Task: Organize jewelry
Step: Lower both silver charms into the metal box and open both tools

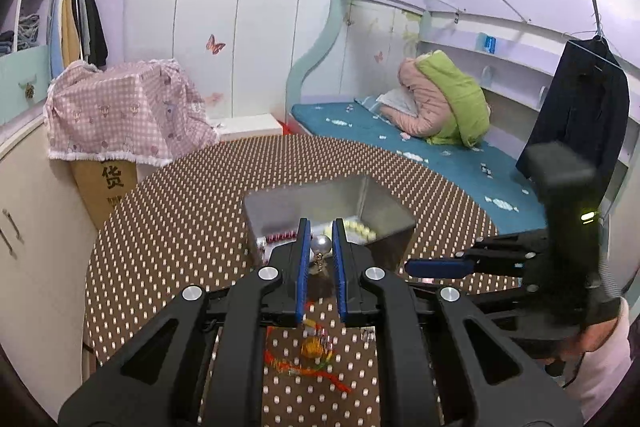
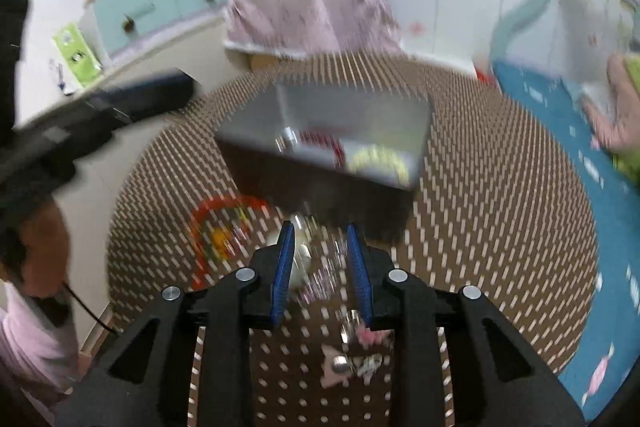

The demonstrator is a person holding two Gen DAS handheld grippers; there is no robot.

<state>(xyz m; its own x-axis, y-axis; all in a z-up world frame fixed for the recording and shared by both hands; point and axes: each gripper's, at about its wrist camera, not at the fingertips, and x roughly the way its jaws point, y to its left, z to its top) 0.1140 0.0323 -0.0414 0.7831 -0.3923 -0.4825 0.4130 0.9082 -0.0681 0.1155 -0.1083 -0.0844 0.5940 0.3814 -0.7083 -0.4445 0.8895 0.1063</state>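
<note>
My left gripper [image 1: 321,229] is shut on a silver pearl earring [image 1: 322,245] whose gold drop hangs below, held just in front of the metal box [image 1: 384,211]. Red beads [image 1: 280,237] and a yellow bead bracelet [image 1: 360,227] lie inside the box. An orange and red cord piece [image 1: 316,351] lies on the table under that gripper. The right wrist view is blurred. There my right gripper [image 2: 320,233] stands open low over loose sparkly jewelry [image 2: 324,279] and a white bead [image 2: 300,263] before the box [image 2: 320,187].
The round table has a brown dotted cloth [image 1: 180,247]. Pink and silver trinkets [image 2: 344,363] and the red cord loop [image 2: 216,223] lie on it. A pink checked cloth [image 1: 120,115] covers a carton behind, and a blue bed [image 1: 400,143] and a hanging dark coat [image 1: 580,107] stand right.
</note>
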